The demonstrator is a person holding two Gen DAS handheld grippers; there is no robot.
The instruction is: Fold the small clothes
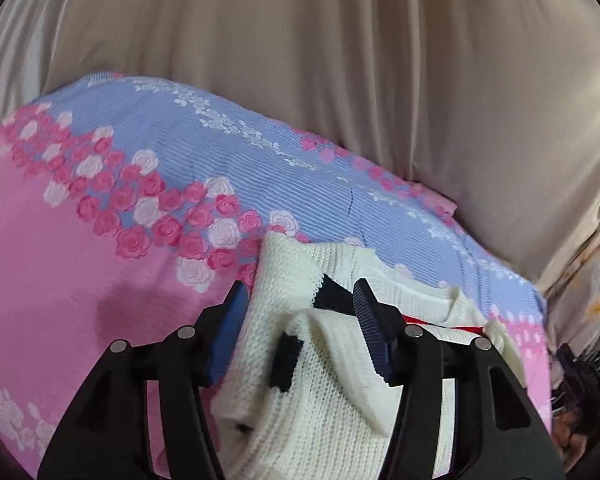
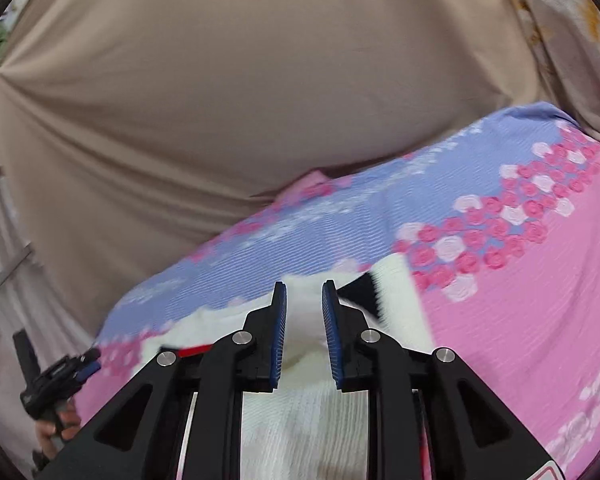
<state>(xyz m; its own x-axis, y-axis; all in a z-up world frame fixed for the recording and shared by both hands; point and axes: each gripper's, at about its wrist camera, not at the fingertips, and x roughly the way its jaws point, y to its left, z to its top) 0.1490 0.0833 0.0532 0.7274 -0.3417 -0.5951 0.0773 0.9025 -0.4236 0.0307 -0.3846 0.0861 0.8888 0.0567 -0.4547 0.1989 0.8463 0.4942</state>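
A white knit garment (image 1: 300, 420) with black patches and a red stripe lies on a pink and blue rose-print bedsheet (image 1: 100, 260). My left gripper (image 1: 300, 320) stands open over it. Its blue pads (image 1: 228, 332) are wide apart, and a loose fold of the knit rises between them. In the right wrist view the same garment (image 2: 300, 420) runs under my right gripper (image 2: 304, 320). The right jaws stand a little apart, with a bunch of white knit filling the gap between the pads (image 2: 280, 332). The near part of the garment is hidden under both grippers.
A beige curtain (image 1: 340, 80) hangs right behind the bed. The sheet (image 2: 500, 320) spreads out to the right in the right wrist view. Past the bed's corner a hand holds a black device (image 2: 52, 380), also a dark shape (image 1: 580, 380) in the left wrist view.
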